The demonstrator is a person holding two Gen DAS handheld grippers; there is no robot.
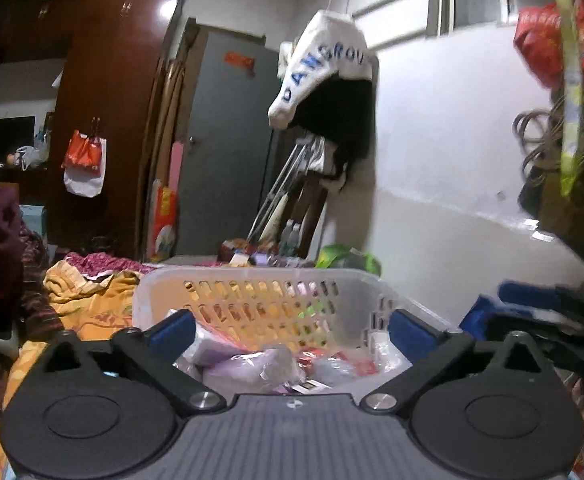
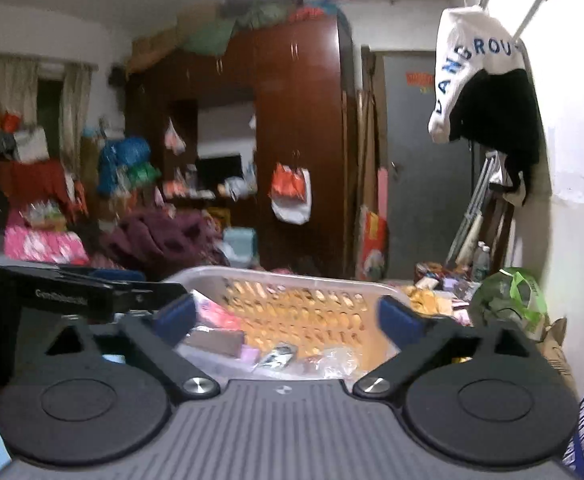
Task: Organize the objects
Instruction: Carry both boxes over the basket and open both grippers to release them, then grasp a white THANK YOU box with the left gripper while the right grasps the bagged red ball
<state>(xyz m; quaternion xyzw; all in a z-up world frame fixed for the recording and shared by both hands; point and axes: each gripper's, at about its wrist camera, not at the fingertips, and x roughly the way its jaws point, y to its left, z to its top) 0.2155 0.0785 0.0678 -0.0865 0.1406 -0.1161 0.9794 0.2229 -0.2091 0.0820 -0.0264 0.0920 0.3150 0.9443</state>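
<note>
Since the basket is moulded from thin, pale plastic with rows of punched slots in its walls, it is judged light and somewhat flexible, its smooth surface a little slippery under rubber pads. It is seen just ahead of and below both grippers, resting on rumpled orange-patterned bedding. A hold is best taken on the rolled rim, which is thicker and stiffer than the perforated wall, one side to each gripper so the load is kept level.

Inside it, small packets in crinkled clear and pink wrappers are piled loosely; these are judged soft, light and apt to slide or spill if the basket is tipped. A flat brownish box is also lying among them.

The left gripper is spread wide, its blue pads apart with nothing between them. The right gripper is likewise held wide and empty above the near rim.

Further out, a glossy dark wooden wardrobe, a grey door and a white cloth bag with blue lettering hung on the wall are visible.
</note>
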